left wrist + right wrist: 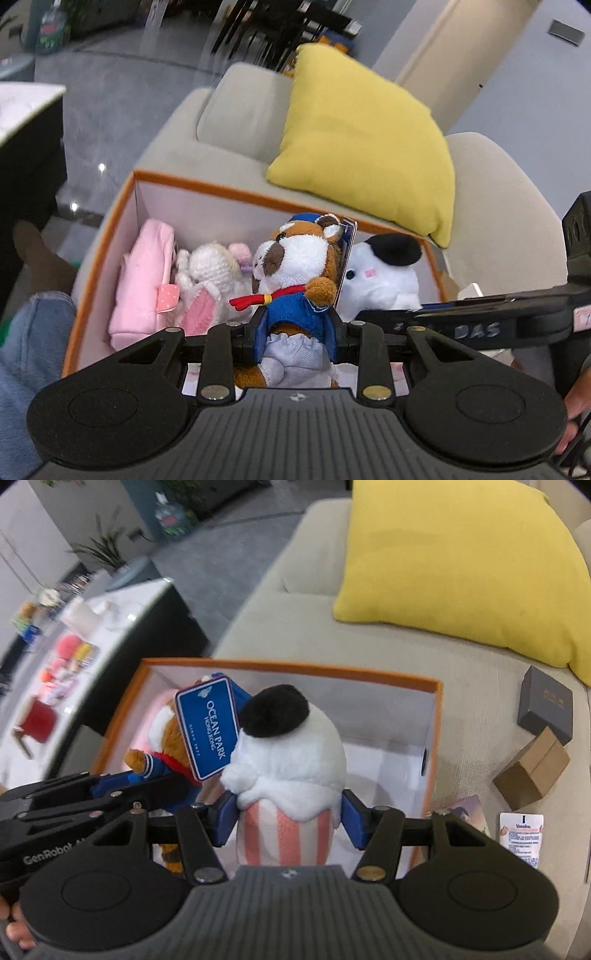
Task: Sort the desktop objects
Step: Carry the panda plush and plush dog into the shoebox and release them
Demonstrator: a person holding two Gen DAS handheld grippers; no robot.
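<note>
My left gripper (295,332) is shut on a brown-and-white plush animal (295,266) in a blue sailor suit, gripped at the waist. It hangs over an orange-rimmed white box (207,184) on a beige sofa. Its blue "Ocean Park" tag (208,727) shows in the right wrist view. Beside it, my right gripper (288,819) is shut on a white plush (291,753) with a black cap and a pink-striped base, over the same box (295,668). Inside the box lie a pink pouch (144,280) and a white knitted toy (210,273).
A yellow cushion (461,572) leans on the sofa behind the box. To the right of the box lie a dark grey box (546,709), a small cardboard box (532,771) and a Vaseline packet (521,838). A white table (122,602) with small items stands left. A person's jeans knee (29,350) is near the box.
</note>
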